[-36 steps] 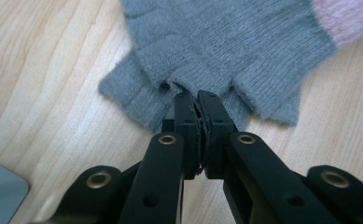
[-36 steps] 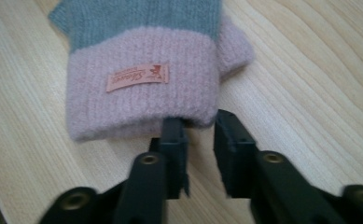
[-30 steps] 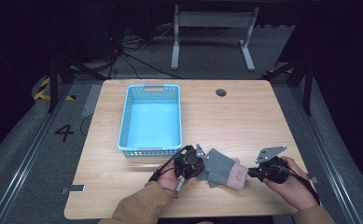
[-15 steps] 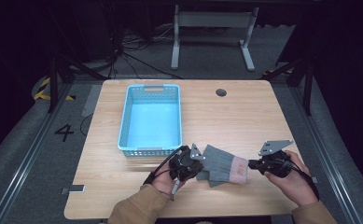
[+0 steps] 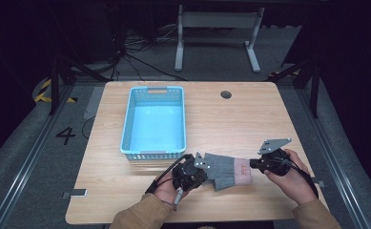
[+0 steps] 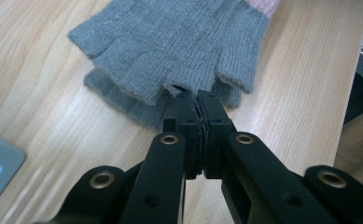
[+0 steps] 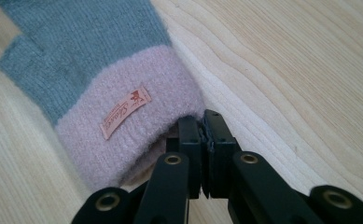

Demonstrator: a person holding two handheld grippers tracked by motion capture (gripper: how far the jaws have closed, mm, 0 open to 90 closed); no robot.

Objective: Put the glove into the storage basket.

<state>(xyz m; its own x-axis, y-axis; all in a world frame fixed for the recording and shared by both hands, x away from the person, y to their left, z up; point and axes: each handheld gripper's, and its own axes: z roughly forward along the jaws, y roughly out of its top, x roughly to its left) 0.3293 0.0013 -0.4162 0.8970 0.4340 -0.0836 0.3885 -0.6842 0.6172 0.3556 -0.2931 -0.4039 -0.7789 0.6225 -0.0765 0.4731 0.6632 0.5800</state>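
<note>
**Both grippers pinch the glove at its two ends**

While the glove (image 5: 227, 171) lies flat on the table (image 5: 250, 119), near the front edge, each gripper holds one end of it. It is a grey knitted glove with short open fingers and a pink cuff (image 7: 128, 126), and a small label (image 7: 125, 112) is sewn on the cuff. A second grey layer shows under the finger ends in the left gripper view.

The left gripper (image 6: 197, 100) has its jaws pressed together, with almost no gap, and their tips bite the edge of the glove at the finger end. The right gripper (image 7: 202, 122) is also squeezed nearly closed, and its tips grip the rim of the cuff. In the high view the glove stretches between the two grippers, the left gripper (image 5: 201, 167) on its left and the right gripper (image 5: 252, 163) on its right.

A blue basket (image 5: 128, 138) stands on the table behind the left gripper, close to it but apart from the glove.
</note>
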